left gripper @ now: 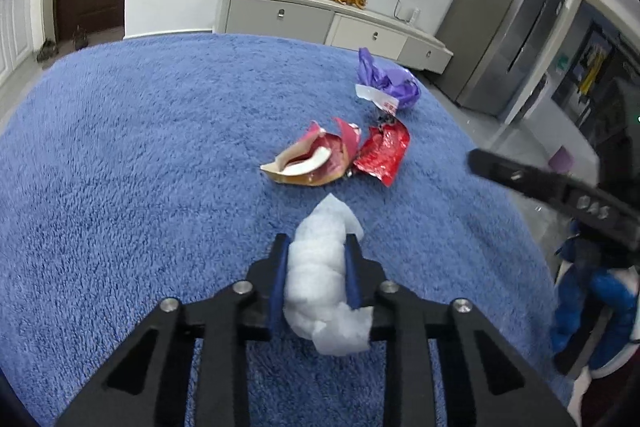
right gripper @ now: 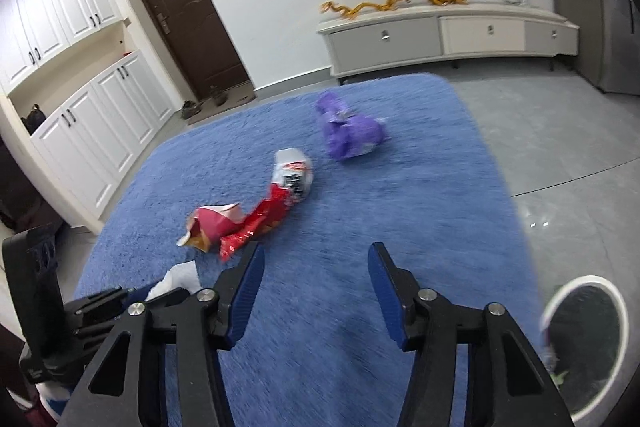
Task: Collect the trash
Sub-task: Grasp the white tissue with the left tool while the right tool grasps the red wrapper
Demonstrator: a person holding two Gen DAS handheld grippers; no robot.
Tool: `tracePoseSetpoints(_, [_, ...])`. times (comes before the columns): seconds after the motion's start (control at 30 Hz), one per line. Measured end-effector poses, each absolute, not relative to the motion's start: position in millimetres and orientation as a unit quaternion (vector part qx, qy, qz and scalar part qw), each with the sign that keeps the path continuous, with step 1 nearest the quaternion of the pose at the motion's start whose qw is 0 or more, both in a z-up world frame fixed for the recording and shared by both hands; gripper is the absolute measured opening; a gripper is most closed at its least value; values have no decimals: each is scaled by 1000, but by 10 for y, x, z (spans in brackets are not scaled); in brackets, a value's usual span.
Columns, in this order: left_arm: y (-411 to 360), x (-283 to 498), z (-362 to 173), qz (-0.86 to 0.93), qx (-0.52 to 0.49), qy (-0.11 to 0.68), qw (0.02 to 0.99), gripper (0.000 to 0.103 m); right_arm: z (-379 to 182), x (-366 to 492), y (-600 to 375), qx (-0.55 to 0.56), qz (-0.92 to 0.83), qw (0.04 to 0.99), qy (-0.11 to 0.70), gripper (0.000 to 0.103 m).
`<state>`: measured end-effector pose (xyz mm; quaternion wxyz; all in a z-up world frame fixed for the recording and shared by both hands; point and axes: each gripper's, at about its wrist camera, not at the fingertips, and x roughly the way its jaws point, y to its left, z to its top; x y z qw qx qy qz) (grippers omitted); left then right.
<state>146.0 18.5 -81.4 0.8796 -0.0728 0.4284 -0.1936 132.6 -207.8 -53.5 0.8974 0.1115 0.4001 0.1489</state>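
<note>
A crumpled white tissue [left gripper: 322, 267] sits squeezed between the blue pads of my left gripper [left gripper: 317, 242], just above the blue rug [left gripper: 140, 155]. Farther out on the rug lie a torn red and tan snack carton [left gripper: 310, 159], a red foil wrapper [left gripper: 384, 153] and a purple plastic bag [left gripper: 386, 79]. In the right wrist view my right gripper [right gripper: 316, 255] hovers open over the rug with nothing between its pads. The carton [right gripper: 212, 225], the red wrapper [right gripper: 272, 211] and the purple bag [right gripper: 352, 135] lie ahead of it. The tissue [right gripper: 180, 279] shows at its left.
A round white-rimmed bin [right gripper: 582, 327] with a dark liner stands on the grey tile floor at the rug's right edge. A white low cabinet [right gripper: 440, 39] with gold figurines runs along the far wall under a television. A grey fridge [left gripper: 508, 39] stands at the right.
</note>
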Motion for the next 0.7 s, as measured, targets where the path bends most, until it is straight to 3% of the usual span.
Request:
tracePoseSetpoints(0.23, [252, 1436, -811, -200, -86, 427, 878, 22, -650, 1678, -1877, 144, 178, 884, 408, 38])
tracePoseSetpoints(0.47, [288, 1433, -807, -205, -93, 428, 875, 22, -725, 1925, -1796, 167, 178, 870, 428, 37])
tracePoseSetpoints(0.53, [296, 1434, -804, -206, -94, 427, 875, 22, -764, 1951, -1784, 171, 176, 866, 435, 30])
tracePoseSetpoints(0.7, [306, 1419, -782, -203, -95, 424, 878, 22, -721, 1823, -1929, 195, 169, 872, 416, 22])
